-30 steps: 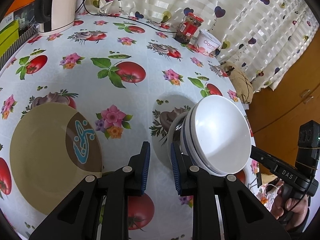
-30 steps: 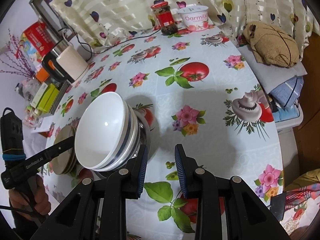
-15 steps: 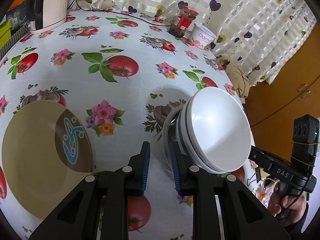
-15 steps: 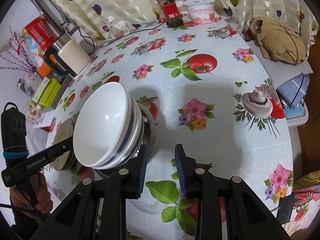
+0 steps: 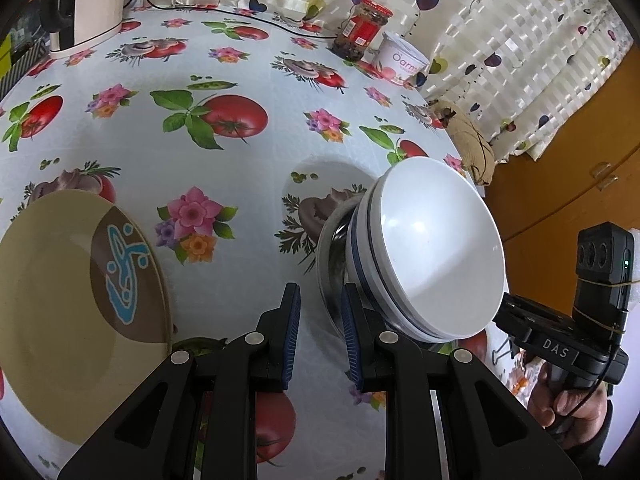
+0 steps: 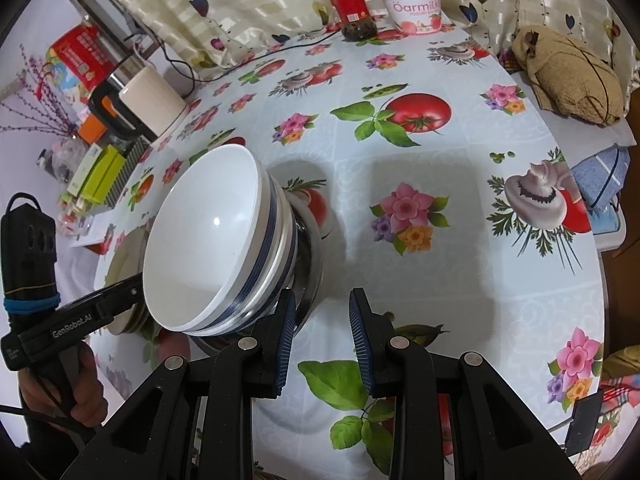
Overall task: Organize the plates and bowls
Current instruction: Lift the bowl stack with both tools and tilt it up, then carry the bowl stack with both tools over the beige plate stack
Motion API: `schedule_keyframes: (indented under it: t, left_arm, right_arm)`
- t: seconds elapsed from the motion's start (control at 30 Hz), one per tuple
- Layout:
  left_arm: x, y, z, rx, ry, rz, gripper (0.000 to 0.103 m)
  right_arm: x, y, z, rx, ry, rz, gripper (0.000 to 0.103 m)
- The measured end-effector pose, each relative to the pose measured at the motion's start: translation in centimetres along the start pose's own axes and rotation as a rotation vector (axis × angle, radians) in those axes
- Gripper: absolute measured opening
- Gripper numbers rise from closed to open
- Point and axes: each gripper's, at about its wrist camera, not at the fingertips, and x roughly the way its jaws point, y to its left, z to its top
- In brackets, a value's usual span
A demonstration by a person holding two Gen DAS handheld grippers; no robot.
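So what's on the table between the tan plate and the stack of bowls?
Nothing: between the tan plate and the stack of bowls there is only bare flowered tablecloth, seen in the left wrist view.

Both grippers pointed steeply down, the left gripper (image 5: 318, 330) and right gripper (image 6: 320, 338) each with jaws narrowly parted on nothing, each gripped by a hand (image 6: 60, 392).

both wrist views look steeply down, close, from opposite sides, sharing the stacked bowls (image 5: 436, 248) (image 6: 216, 240).
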Motion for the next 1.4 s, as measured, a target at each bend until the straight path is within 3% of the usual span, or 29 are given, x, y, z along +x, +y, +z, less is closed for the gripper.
schedule_keyframes:
  t: [0.77,1.0,1.4]
  left_arm:
    - [1.0,0.0,0.2,0.016,0.008,-0.004,0.022]
    - [1.2,-0.2,0.0,0.028,0.001,-0.022,0.013]
    - [1.0,-0.7,-0.1,0.056,-0.016,0.001,0.013]
  right_arm:
    - [1.1,-0.4,0.3,0.012,0.012,0.072,0.018]
    - [1.4,-0.3,0.3,0.011,0.006,0.085,0.015]
    - [1.3,-0.3,0.2,0.002,-0.003,0.084,0.014]
